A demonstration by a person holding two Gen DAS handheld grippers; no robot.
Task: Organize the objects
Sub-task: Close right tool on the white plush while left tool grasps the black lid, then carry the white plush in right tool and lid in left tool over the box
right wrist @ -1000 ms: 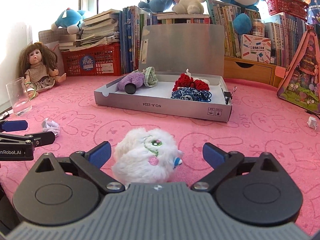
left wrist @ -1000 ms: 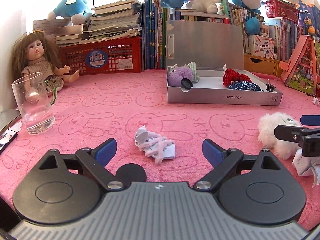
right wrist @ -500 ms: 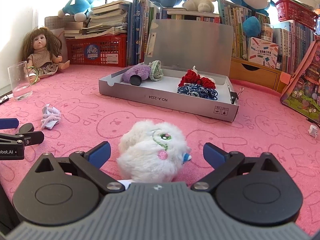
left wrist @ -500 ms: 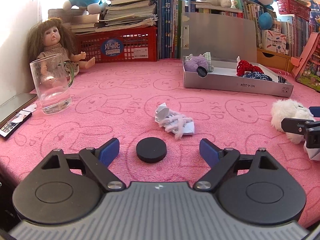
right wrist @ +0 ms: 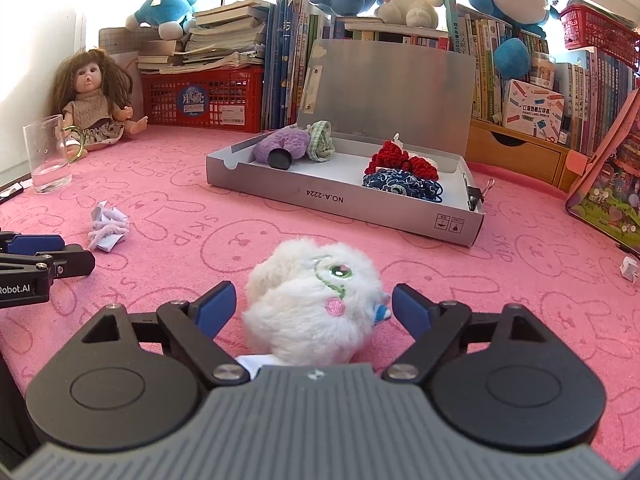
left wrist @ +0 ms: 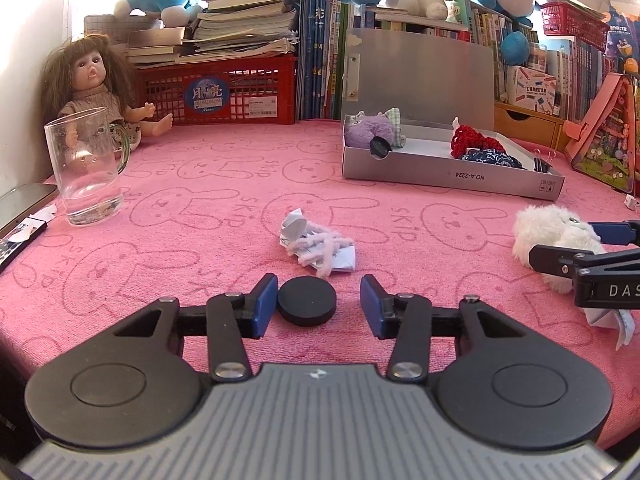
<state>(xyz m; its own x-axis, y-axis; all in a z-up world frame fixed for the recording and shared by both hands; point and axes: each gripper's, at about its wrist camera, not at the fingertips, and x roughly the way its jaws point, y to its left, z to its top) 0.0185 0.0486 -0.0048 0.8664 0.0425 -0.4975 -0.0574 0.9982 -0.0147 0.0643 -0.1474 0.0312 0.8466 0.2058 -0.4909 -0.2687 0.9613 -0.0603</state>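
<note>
Pink bunny-print cloth (left wrist: 224,184) covered the whole surface, backed by books, one red crate (left wrist: 216,92) and four plush toys on the shelf tops. One grey cardboard box (right wrist: 344,200) sat lid-up well ahead of both grippers, holding one purple plush (right wrist: 282,146), one red knit piece (right wrist: 396,160) and one blue patterned cloth (right wrist: 402,186). One doll (left wrist: 90,92) sat far left against the wall, one glass mug (left wrist: 84,168) just in front of her.

Left gripper (left wrist: 319,306) was partly open, holding nothing; one black disc (left wrist: 307,299) lay between its fingers, right against the left finger, clear of the right one. One crumpled paper-and-yarn wad (left wrist: 318,246) lay just ahead of the fingertips.

Right gripper (right wrist: 313,308) was wide open, holding nothing; one white fluffy plush (right wrist: 316,308) sat between its fingers, close to both, contact unclear.

Only the left view showed the disc; in the right view the left gripper's side hid it. Only the right view showed the plush's embroidered green eye and pink cheek, and one small white paper scrap (right wrist: 629,268) far right of the fingers.
</note>
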